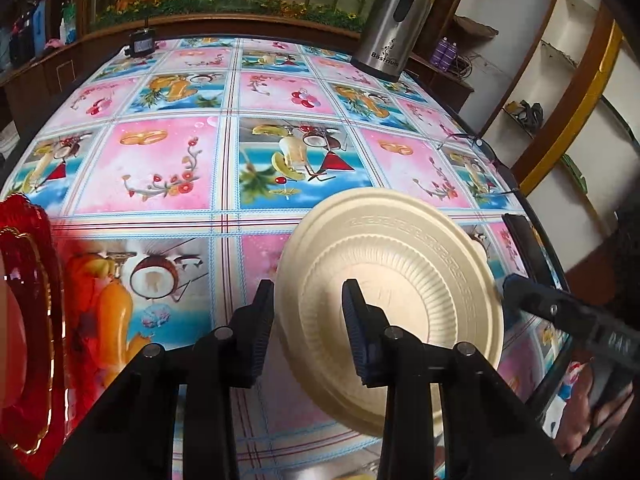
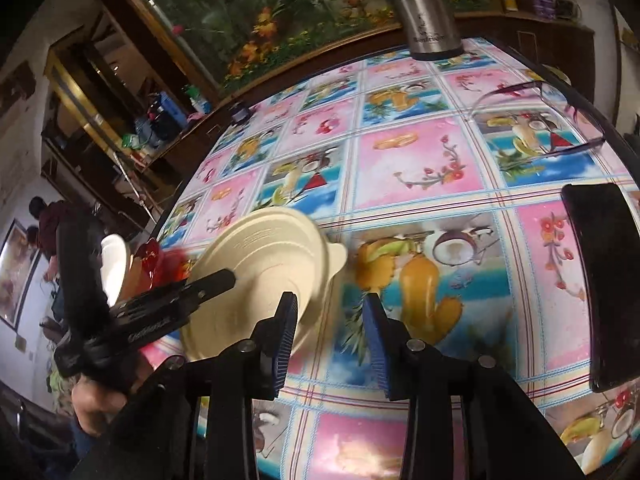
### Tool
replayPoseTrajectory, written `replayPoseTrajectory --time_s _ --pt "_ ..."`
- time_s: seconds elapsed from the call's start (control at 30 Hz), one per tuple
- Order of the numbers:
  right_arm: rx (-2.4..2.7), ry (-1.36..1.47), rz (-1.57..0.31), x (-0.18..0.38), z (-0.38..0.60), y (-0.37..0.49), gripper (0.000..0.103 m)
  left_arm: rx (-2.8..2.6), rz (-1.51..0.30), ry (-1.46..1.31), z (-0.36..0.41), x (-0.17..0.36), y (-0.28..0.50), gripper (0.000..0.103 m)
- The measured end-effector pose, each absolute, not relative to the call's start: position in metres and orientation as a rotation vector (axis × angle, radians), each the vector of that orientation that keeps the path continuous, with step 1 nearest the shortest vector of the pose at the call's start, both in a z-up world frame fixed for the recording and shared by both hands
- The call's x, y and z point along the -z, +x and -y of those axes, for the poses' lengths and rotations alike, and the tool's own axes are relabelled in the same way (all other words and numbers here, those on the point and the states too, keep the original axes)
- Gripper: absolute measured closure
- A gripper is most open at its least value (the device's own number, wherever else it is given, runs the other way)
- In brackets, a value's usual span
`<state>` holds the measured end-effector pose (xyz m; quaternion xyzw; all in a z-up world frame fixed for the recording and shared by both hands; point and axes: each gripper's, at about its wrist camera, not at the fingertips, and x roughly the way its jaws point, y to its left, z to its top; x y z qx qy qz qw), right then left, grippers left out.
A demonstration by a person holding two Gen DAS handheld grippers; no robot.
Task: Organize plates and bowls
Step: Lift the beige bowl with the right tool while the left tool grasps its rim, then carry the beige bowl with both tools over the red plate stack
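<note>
Clearly the cream plate (image 1: 392, 300) tilts above the tablecloth (image 1: 168, 160) at five o'clock, its rim between the left gripper (image 1: 308, 320)'s part-open jaws, grip unclear, right gripper (image 2: 330, 328) empty and part-open; next, stack toward red plates (image 1: 28, 320) at nine.

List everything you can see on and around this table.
cream bowl: one, cream, near table edge, tilted
red plate: at least one, red with gold rim, table's left end
white bowl: one, white, by the red plate
flask: one, steel and black, far right corner
phone: one, black, right side
glasses: one pair, dark-framed, beyond the phone
tablecloth: one, pink and blue fruit squares
left gripper: black, gripping the cream bowl's rim
right gripper: black, blue pads, open, beside the bowl
</note>
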<state>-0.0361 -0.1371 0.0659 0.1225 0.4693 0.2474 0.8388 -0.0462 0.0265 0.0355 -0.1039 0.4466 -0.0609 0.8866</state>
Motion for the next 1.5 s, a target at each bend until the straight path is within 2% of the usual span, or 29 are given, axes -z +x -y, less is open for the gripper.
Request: replayPoseTrajectory --time_s 0.37,0.4,0.43,0.47,1.5 --pt "-0.563 0.293 -1.024 -0.054 0.125 -0.027 0.067 0.106 -0.915 -0.162 -0.025 -0.034 -0.053 0.071" --pt "-0.558 0.284 -1.024 -0.053 0.123 -0.026 0.069 0.102 -0.913 -0.158 -0.025 -0.032 -0.053 0.078" --pt "-0.553 0.280 -1.025 -0.052 0.122 -0.026 0.076 0.110 -0.911 -0.162 -0.025 -0.032 -0.053 0.082" --pt "-0.553 0.283 -1.029 -0.050 0.121 -0.025 0.086 0.121 -0.913 -0.160 -0.023 -0.032 -0.053 0.085" --pt "-0.515 0.199 -0.938 -0.065 0.113 -0.034 0.088 0.057 -0.766 -0.015 -0.004 -0.058 -0.070 0.085"
